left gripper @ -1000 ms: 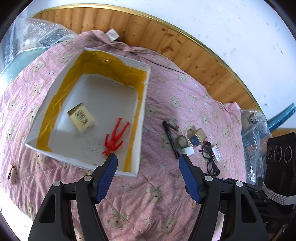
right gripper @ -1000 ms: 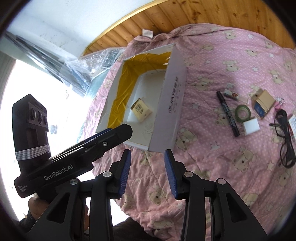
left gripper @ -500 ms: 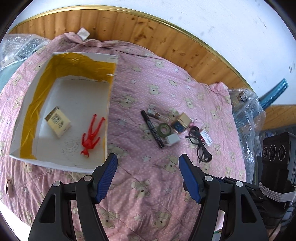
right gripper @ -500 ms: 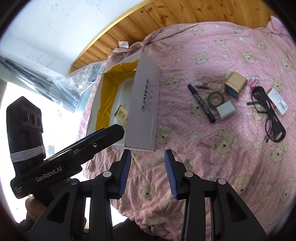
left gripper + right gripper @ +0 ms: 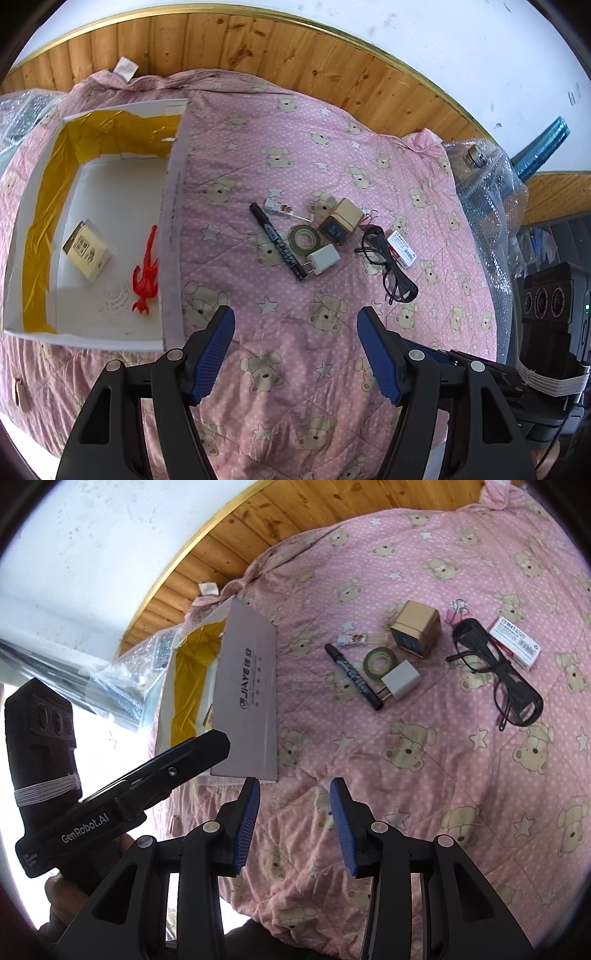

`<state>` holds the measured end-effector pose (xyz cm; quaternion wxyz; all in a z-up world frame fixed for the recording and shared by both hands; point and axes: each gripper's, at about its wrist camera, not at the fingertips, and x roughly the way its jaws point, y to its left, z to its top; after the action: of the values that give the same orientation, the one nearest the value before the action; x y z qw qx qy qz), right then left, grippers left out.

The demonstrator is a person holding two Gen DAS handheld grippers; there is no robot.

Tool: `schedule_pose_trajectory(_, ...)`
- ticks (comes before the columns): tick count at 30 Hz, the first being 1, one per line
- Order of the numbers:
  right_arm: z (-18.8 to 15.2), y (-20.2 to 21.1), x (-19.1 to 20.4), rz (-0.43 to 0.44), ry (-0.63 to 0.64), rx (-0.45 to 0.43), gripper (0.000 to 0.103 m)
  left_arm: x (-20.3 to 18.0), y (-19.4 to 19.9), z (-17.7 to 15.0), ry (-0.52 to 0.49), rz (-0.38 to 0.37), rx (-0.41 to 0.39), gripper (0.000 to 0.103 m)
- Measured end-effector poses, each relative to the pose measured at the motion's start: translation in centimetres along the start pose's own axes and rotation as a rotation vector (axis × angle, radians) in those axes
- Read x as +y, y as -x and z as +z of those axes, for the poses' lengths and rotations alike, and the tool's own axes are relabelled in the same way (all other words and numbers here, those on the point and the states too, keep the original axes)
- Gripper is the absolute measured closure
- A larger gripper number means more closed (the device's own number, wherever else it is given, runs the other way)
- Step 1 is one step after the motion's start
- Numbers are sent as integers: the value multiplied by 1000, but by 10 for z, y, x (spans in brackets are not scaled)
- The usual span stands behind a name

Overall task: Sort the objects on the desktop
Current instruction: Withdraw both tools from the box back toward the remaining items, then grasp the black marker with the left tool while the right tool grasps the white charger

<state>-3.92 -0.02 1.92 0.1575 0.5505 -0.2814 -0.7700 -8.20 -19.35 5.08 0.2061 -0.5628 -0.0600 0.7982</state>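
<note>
Plainly, most of what remains to be sorted is small and light: a black marker [image 5: 277, 241], a roll of green tape [image 5: 305, 238], a white charger plug [image 5: 324, 259], a little gold box [image 5: 340, 224], black glasses [image 5: 391, 263], a flat white packet [image 5: 401, 249] and a small clear tube [image 5: 280, 208]. They lie bunched together on the pink bear quilt [image 5: 295, 350], the marker touching the plug's prongs, the tape tucked between marker, plug and box.

My judgement is that the marker is stiff and round and may roll, so it wants a grip across the middle of its barrel. The plug and box are hard, with flat sides that suit the pads. The glasses look the most fragile; the bridge or a rim corner seems safer than a lens or an arm. The soft quilt will give under a downward press.

Over on the left, the open white cardboard box [image 5: 173, 229] with yellow lining already holds a red figure [image 5: 147, 269] and a small carton [image 5: 87, 254].

Both tools hang above bare quilt, holding nothing. On the left gripper [image 5: 295, 350] the jaws stand wide apart, with the cluster ahead of them, well apart. On the right gripper [image 5: 294, 825] the jaws are parted more narrowly, and the cluster lies ahead and to its right.
</note>
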Motion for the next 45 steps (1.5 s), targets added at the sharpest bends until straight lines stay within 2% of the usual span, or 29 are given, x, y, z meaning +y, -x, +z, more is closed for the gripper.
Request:
schedule_pose_trajectory(15,22,-11,-49,-53,-117,-18,56,-21,-42,31,-54,20,69,33)
schedule_pose_trajectory(34,79,-81,-78,-118,-154,85,56,4,-126,74,17,14,204,33)
schedule_pose_trajectory(45,98,-117,-85,-165,-132,140,56,23,-170,85,62,30,278,33)
